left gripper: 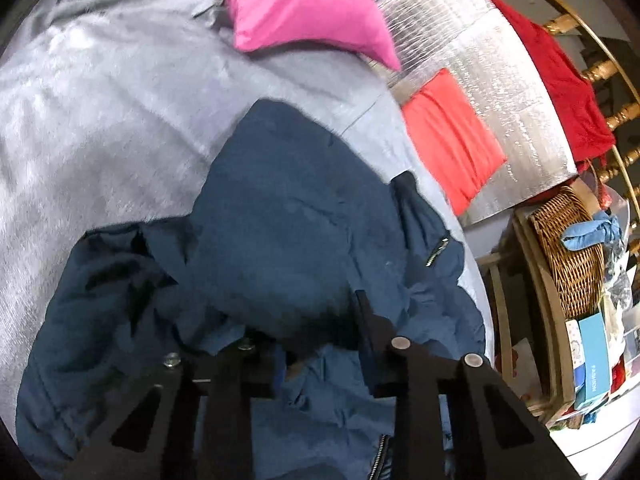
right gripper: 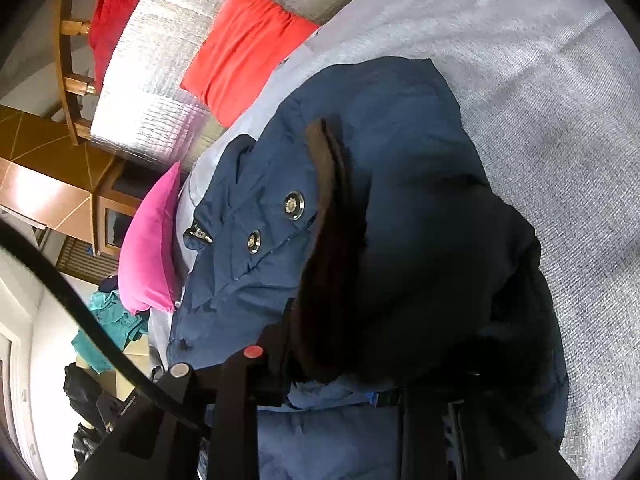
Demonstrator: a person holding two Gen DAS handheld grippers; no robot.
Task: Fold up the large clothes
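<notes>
Jacket [left gripper: 288, 216] bunched on bed [left gripper: 100, 100], mid-fold. Left gripper [left gripper: 320, 344] fingers and right gripper [right gripper: 340, 344] fingers narrow, both pinching jacket folds. Next: carry pinched edges across, lay flat.

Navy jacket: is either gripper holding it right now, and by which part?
Both grippers grip the navy jacket. The left gripper pinches a bunched fold; the right gripper clamps the edge with the brown lining.

The navy jacket [right gripper: 400, 152] looks like smooth, slightly sheened cloth with shiny metal snaps [right gripper: 295, 205]; the grey blanket [right gripper: 540, 92] is matt, fuzzy knit; the basket [left gripper: 572, 256] seems woven wicker.
</notes>
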